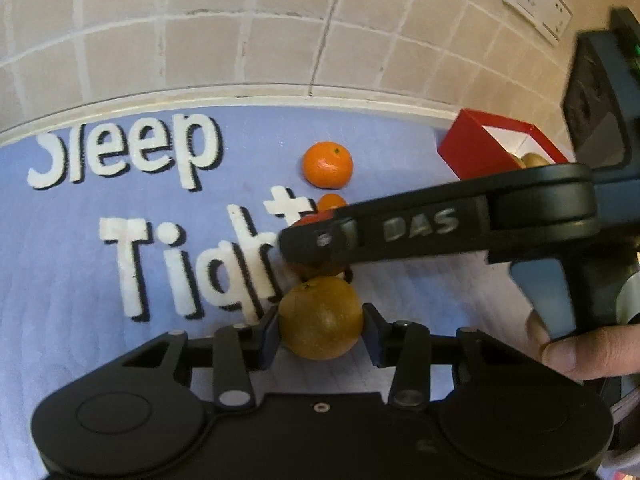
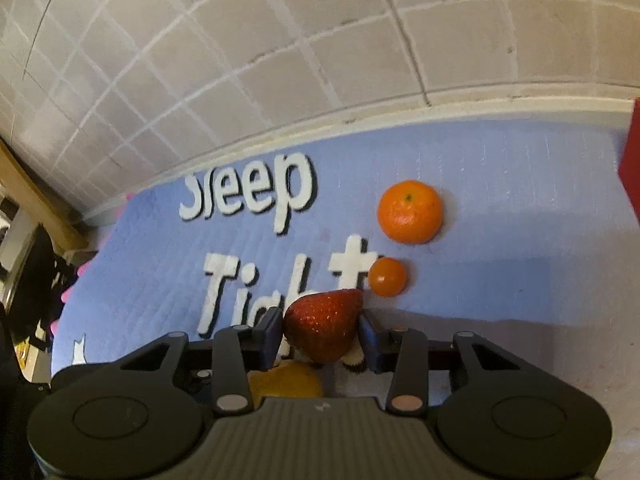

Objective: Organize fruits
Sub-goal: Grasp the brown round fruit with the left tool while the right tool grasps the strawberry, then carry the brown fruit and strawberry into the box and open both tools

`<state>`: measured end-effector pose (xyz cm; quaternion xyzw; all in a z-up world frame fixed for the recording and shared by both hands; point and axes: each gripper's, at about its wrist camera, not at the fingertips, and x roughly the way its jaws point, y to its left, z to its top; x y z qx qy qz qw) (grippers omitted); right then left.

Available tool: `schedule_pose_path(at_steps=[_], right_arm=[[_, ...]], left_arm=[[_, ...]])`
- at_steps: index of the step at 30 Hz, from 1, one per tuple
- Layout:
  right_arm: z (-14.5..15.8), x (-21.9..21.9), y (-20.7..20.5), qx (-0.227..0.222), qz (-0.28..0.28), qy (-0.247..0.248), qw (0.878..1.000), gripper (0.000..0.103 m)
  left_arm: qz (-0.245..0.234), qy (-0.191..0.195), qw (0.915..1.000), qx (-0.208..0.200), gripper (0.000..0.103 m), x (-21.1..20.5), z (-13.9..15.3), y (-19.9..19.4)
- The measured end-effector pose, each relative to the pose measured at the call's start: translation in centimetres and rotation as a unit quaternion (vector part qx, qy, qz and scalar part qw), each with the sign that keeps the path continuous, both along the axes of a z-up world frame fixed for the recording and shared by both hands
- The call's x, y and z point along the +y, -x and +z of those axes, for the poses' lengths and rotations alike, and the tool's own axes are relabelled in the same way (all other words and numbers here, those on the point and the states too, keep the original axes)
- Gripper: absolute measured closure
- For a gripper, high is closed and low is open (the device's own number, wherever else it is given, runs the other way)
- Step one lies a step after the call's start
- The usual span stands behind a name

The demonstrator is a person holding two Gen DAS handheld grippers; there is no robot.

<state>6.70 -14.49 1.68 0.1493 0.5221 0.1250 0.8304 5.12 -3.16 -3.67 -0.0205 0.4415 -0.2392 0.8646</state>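
A round brown fruit (image 1: 320, 318) rests on the blue mat (image 1: 80, 240), and my left gripper (image 1: 320, 326) is shut on it, one pad on each side. Just beyond it, a red strawberry (image 2: 322, 328) sits between the pads of my right gripper (image 2: 322, 334), which is shut on it. In the left wrist view the right gripper's black finger (image 1: 400, 232) crosses over and hides most of the strawberry (image 1: 314, 220). A mandarin (image 2: 411, 211) and a smaller orange fruit (image 2: 387, 277) lie loose further back. The brown fruit (image 2: 288, 380) shows under the right gripper.
A red box (image 1: 476, 152) with a white inside stands at the back right and holds a brownish fruit (image 1: 534, 160). A hand (image 1: 572, 352) grips the right gripper's handle. A tiled wall (image 1: 280, 20) runs behind the mat, with sockets (image 1: 538, 0) on it. Dark furniture (image 2: 24, 260) stands at the left.
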Motion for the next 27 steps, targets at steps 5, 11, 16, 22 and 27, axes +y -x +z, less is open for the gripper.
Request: schedule_pose_path(at_steps=[5,11,16,22,27], right_arm=[[0.8,-0.9,0.4,-0.010,-0.010,-0.010,1.000,0.060],[2.7,-2.9,2.0,-0.031,-0.044,-0.038,0.998,0.060],[6.1,-6.6,4.6,-0.069,-0.091,-0.056,0.992,0.060],[10.1,-12.7,7.4,-0.112,-0.154,-0.042,0.981,0.060],[11.9,-17.6,10.0,-0.131,-0.212,-0.038,0.968,0.060]], left_arm=[[0.024,0.004,0.9997,-0.003,0.053,1.2,0.2,0.5],[0.043,0.001,0.9989,-0.016,0.053,1.7,2.0,0.1],[0.037,0.009,0.9985,-0.040,0.053,-0.1,4.9,-1.4],[-0.001,0.015,0.9972,-0.073,0.053,-5.6,8.6,-2.2],[-0.053,0.025,0.9946,-0.086,0.053,-11.6,10.4,-1.4]])
